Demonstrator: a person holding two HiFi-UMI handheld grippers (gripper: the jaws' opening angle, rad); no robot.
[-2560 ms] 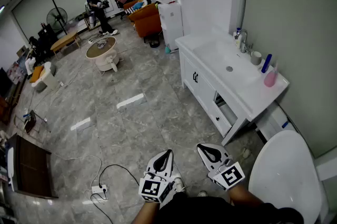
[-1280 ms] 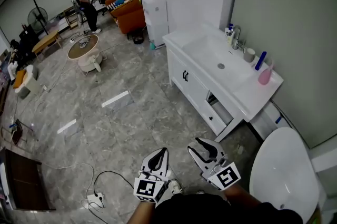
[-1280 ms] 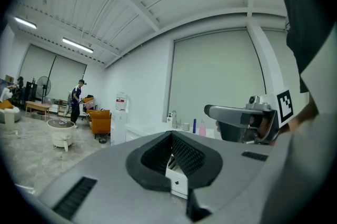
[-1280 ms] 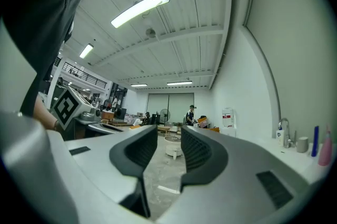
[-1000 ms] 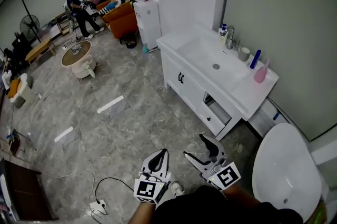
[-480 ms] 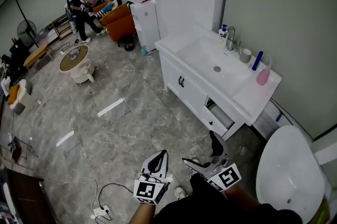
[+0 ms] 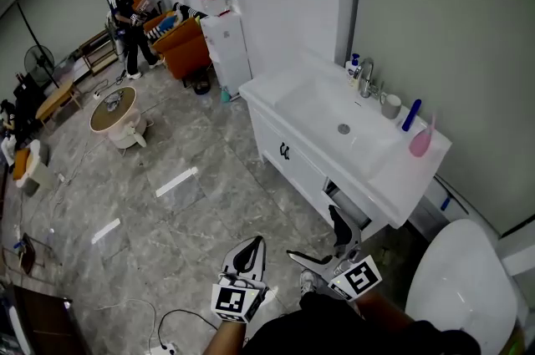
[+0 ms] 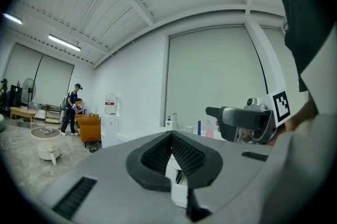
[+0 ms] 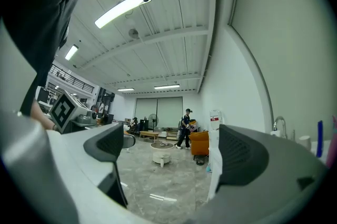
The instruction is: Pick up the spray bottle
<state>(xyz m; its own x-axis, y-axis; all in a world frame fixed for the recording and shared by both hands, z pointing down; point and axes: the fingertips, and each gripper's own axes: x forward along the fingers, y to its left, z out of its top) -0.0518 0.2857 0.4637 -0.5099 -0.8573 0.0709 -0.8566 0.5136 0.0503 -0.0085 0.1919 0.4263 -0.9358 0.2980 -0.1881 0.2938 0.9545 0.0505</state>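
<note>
The pink spray bottle [image 7: 420,139] stands at the right end of the white vanity top [image 7: 393,169], beside a blue bottle [image 7: 410,115]. It is far ahead of both grippers. It shows small in the left gripper view [image 8: 209,131] and at the edge of the right gripper view [image 9: 334,136]. My left gripper [image 7: 249,249] is shut and empty, held low over the floor; its pads meet [image 8: 171,136]. My right gripper [image 7: 316,236] stands open beside it. Its jaws have just been opening and nothing is between them [image 9: 169,146].
The vanity has a sink [image 7: 334,115], a tap [image 7: 365,78], a grey cup [image 7: 390,105] and a part-open drawer [image 7: 351,207]. A white toilet [image 7: 464,278] is at the lower right. Farther off are a water dispenser [image 7: 227,44], a round table [image 7: 115,107] and a person [image 7: 129,11].
Both grippers and the view have moved forward toward the vanity, which now looks larger and nearer. The right gripper's jaws have spread from partly open to wide. The left stays shut.
</note>
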